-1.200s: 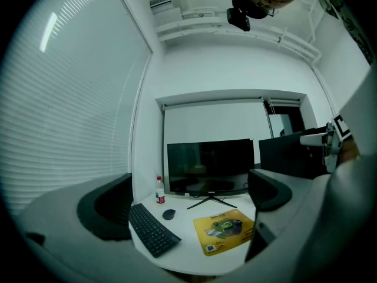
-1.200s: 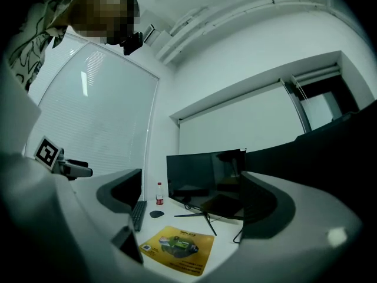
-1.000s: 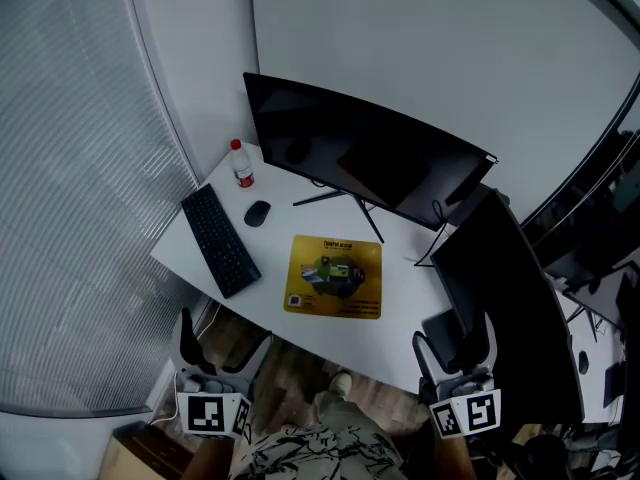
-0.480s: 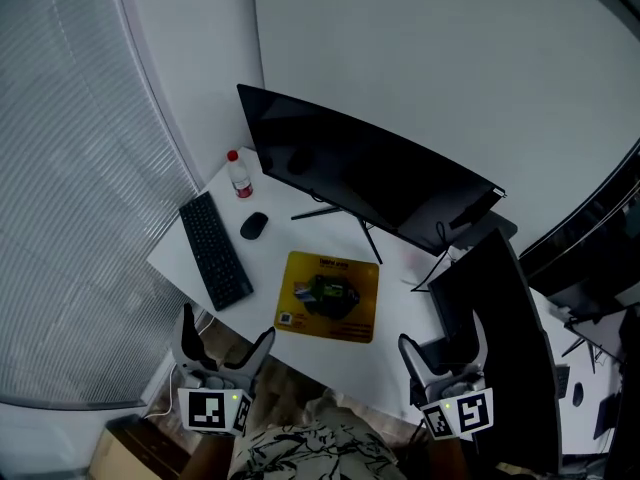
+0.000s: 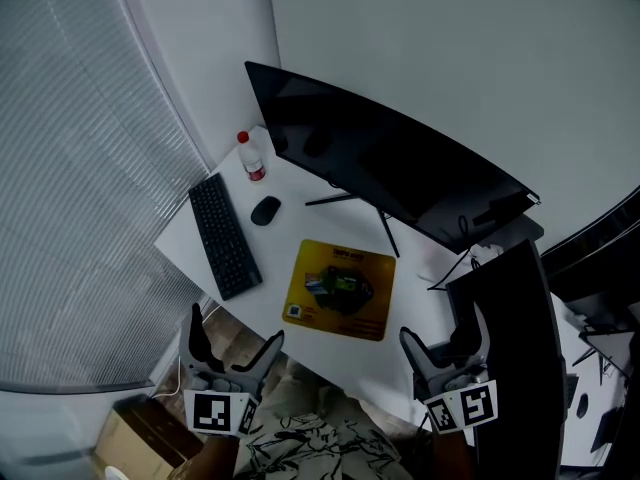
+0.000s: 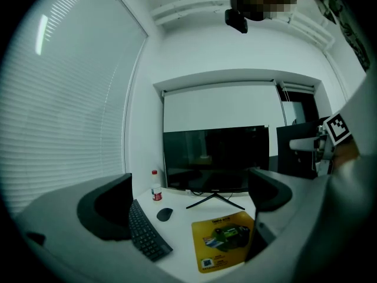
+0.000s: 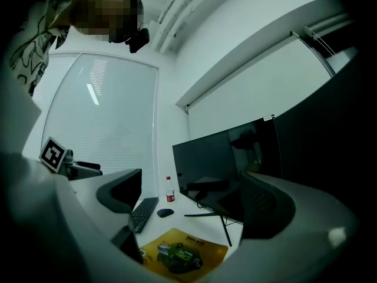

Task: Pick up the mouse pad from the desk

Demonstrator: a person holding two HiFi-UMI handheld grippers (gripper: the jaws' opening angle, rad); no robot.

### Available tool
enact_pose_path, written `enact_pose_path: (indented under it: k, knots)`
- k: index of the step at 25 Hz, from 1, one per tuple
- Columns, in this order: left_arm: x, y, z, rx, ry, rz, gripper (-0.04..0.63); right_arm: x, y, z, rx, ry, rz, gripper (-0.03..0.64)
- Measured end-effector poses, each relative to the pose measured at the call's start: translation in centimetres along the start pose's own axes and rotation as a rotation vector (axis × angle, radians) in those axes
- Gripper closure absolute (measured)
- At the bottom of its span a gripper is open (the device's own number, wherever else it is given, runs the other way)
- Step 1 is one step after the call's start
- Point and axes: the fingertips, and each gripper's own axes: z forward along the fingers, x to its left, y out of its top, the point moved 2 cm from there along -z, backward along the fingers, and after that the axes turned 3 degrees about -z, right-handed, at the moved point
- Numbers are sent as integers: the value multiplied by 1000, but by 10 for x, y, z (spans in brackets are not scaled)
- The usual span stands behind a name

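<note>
The mouse pad [image 5: 341, 290] lies flat on the table [image 5: 290, 230], and everything sits round it: monitor [image 5: 390, 173] behind, keyboard [image 5: 224, 236] to its left. Both of your tools hang off the table on its near side. The left tool [image 5: 235, 333] and right tool [image 5: 443, 333] stand open with nothing between the jaws. The pad lies ahead and midway between them, so neither hand is clearly nearer. It looks close to square, so I can't judge its long axis. Each tool's view loses a near corner behind a jaw, and the dim light hides whether any edge lifts.
</note>
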Motion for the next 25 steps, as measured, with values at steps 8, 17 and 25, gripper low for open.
enact_pose_path:
  k: [8,17,25]
  knots:
    - [10,-16,54,25,-57,-26,-6,-12,-21,37,39,-42,13,103]
    - [20,-47,104,119,-110,-24,-6,-29,-60,70,141,-70,19,103]
    - [21,-96,143,207,-159,-15,-5,-44,-126,95,284,-88,23,103]
